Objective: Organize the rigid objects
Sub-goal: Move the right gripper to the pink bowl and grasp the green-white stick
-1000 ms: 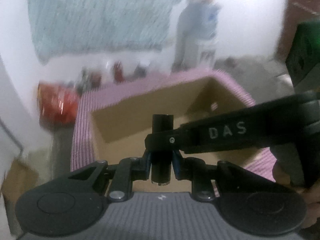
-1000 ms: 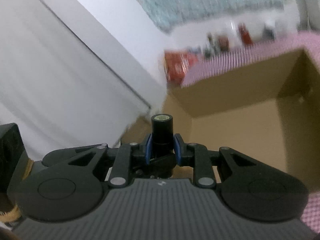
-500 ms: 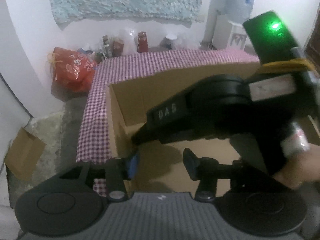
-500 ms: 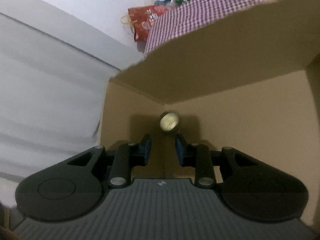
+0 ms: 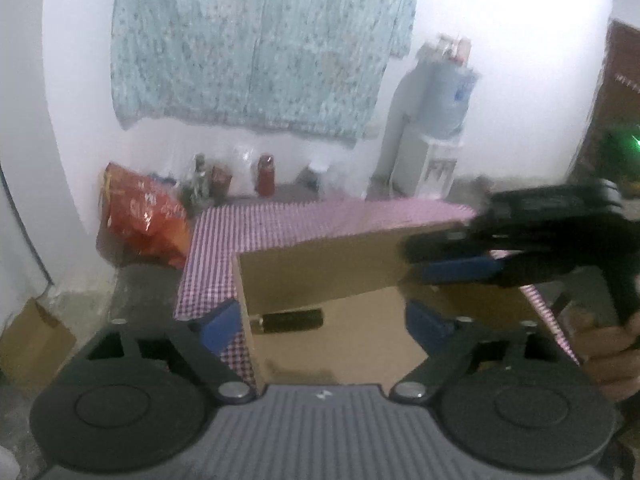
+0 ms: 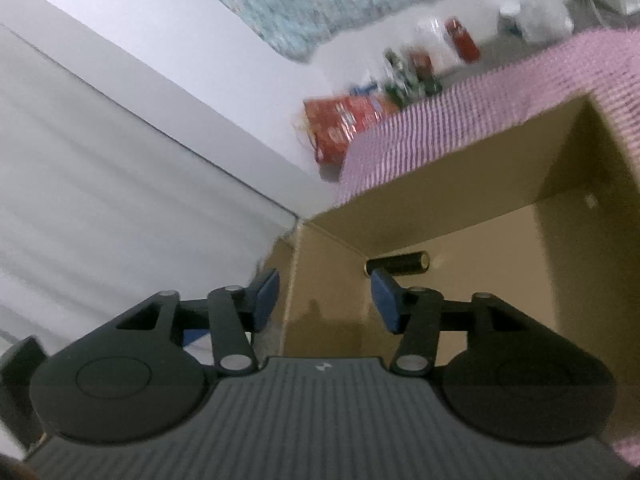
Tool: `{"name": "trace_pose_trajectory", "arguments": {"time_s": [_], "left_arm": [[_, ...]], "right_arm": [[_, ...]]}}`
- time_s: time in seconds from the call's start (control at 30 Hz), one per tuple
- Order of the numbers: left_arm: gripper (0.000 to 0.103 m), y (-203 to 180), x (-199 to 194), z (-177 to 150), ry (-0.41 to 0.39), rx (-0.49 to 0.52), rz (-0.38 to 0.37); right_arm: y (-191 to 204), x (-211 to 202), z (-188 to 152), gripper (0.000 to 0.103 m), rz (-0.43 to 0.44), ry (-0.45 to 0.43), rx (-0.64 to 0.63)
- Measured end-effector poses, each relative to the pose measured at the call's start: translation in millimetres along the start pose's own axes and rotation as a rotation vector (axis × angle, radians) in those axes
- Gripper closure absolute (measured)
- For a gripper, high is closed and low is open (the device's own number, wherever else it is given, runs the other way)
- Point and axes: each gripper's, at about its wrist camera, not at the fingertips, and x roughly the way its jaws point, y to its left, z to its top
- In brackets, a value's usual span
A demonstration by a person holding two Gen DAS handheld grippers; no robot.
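A black cylinder (image 5: 288, 320) with a metal end lies on its side on the floor of the open cardboard box (image 5: 320, 272), near its left wall. My left gripper (image 5: 322, 320) hovers above the box's near left corner. Its jaws are opening wide and the blue pads touch nothing. In the right wrist view the same cylinder (image 6: 398, 267) lies just beyond my right gripper (image 6: 326, 298), whose jaws are also opening and hold nothing. From the left wrist view the right gripper (image 5: 424, 260) hangs over the box's right side, held by a hand (image 5: 608, 348).
The box (image 6: 580, 280) stands on a table with a pink checked cloth (image 5: 280, 220). Beyond the table are a red bag (image 5: 140, 216), bottles (image 5: 266, 176) along the wall and a water dispenser (image 5: 432, 136). A small carton (image 5: 32, 344) sits on the floor at the left.
A second ago both grippers were shut on the black cylinder. They went down into the box and let it go. Both have since risen and drawn back with wider jaws.
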Motion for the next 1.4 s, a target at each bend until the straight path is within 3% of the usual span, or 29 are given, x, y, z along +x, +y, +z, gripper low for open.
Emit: {"name": "trace_pose_trajectory", "arguments": {"time_s": [0.17, 0.33, 0.43, 0.6, 0.77, 0.83, 1.0, 1.13, 1.4], "left_arm": [[0.003, 1, -27, -14, -0.025, -0.031, -0.086], [0.002, -4, -38, -38, -0.023, -0.029, -0.187], [0.001, -17, -39, -63, -0.030, -0.018, -0.241], [0.001, -60, -33, -106, -0.009, 0.090, -0.293], [0.003, -110, -5, -140, 0.067, 0.211, -0.314], [0.007, -127, 10, -149, 0.105, 0.242, -0.324], [0.035, -152, 33, -164, 0.148, 0.288, -0.324], [0.042, -160, 46, -162, 0.149, 0.285, -0.336], [0.053, -165, 64, -160, 0.195, 0.281, -0.367]], "right_arm": [[1, -94, -30, 0.027, -0.007, -0.120, -0.075], [-14, -171, -78, 0.027, -0.043, -0.261, -0.117], [-34, -188, -113, 0.027, -0.090, -0.316, -0.093], [-85, -172, -168, 0.028, -0.190, -0.320, -0.018], [-122, -144, -202, 0.043, -0.232, -0.264, 0.042], [-130, -134, -206, 0.049, -0.243, -0.243, 0.046], [-142, -99, -191, 0.059, -0.242, -0.213, 0.058], [-152, -84, -188, 0.066, -0.234, -0.195, 0.076], [-164, -79, -193, 0.066, -0.137, -0.133, 0.175]]}}
